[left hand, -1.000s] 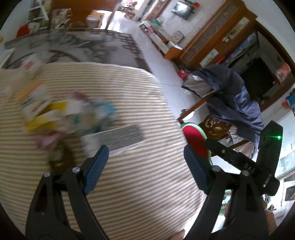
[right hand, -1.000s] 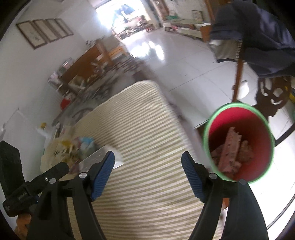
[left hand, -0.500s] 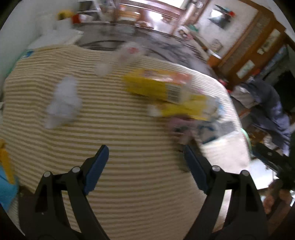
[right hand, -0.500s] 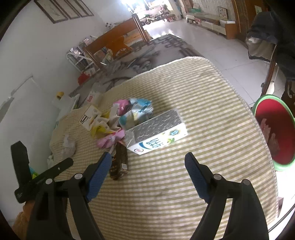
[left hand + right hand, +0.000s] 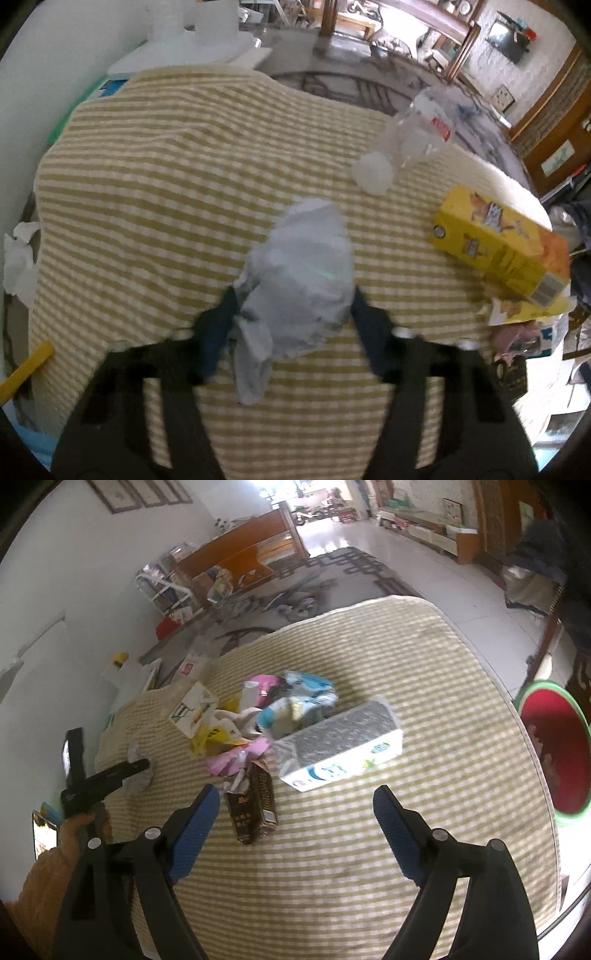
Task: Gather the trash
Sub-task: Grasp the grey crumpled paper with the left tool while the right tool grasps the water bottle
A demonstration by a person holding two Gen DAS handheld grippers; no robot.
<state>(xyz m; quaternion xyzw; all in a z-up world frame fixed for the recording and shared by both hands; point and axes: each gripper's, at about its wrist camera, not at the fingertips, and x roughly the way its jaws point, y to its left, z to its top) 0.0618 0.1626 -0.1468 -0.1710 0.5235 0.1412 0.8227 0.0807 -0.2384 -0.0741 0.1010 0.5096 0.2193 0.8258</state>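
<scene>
Black claw (image 5: 291, 827) arms – blue ribbed pads; mustard knit sleeve (image 5: 40, 882).

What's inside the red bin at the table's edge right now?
In the right wrist view the red bin holds some reddish-brown scraps against its inner wall; its bottom is cut off by the table edge, unseen.

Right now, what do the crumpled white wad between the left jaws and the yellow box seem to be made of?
The crumpled white wad looks like soft tissue paper: matte, creased, with ragged edges. The yellow box looks like printed cardboard with a slight sheen: flat faces, sharp folds, a barcode.

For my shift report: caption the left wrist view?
Left gripper closing around crumpled white tissue on the striped tablecloth.
</scene>
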